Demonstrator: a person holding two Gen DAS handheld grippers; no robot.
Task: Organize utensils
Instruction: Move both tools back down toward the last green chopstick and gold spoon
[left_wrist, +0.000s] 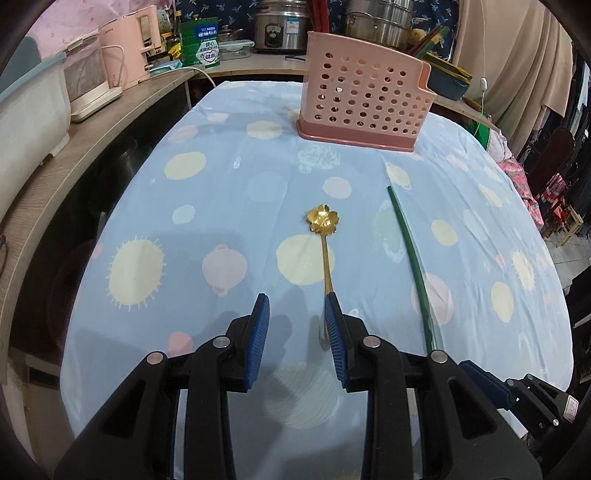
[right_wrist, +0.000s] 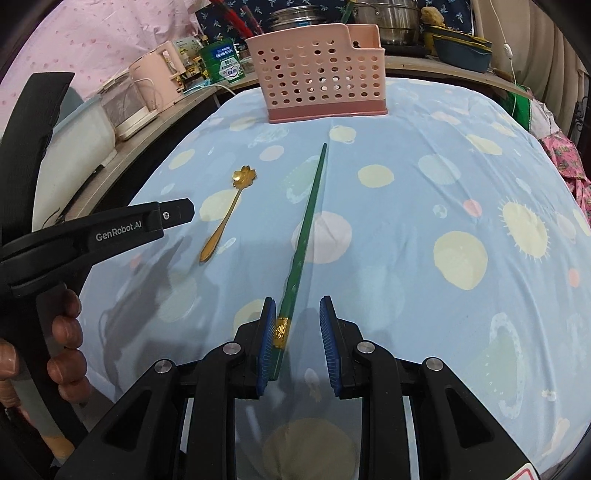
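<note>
A gold spoon (left_wrist: 324, 236) with a flower-shaped bowl lies on the blue dotted tablecloth; it also shows in the right wrist view (right_wrist: 225, 218). A long green chopstick (left_wrist: 410, 258) lies to its right, and in the right wrist view (right_wrist: 306, 221) its gold-banded end sits between the pads. A pink perforated utensil holder (left_wrist: 364, 98) stands at the far end, also in the right wrist view (right_wrist: 317, 77). My left gripper (left_wrist: 297, 310) is open, the spoon handle's end beside its right pad. My right gripper (right_wrist: 297, 314) is open around the chopstick end.
A wooden shelf (left_wrist: 110, 122) along the left holds pink and white appliances (left_wrist: 125, 48) and a green tin (left_wrist: 201, 44). Steel pots (left_wrist: 376, 22) and a blue dish (right_wrist: 461, 51) stand behind the holder. The left gripper's body (right_wrist: 110, 229) and a hand show in the right wrist view.
</note>
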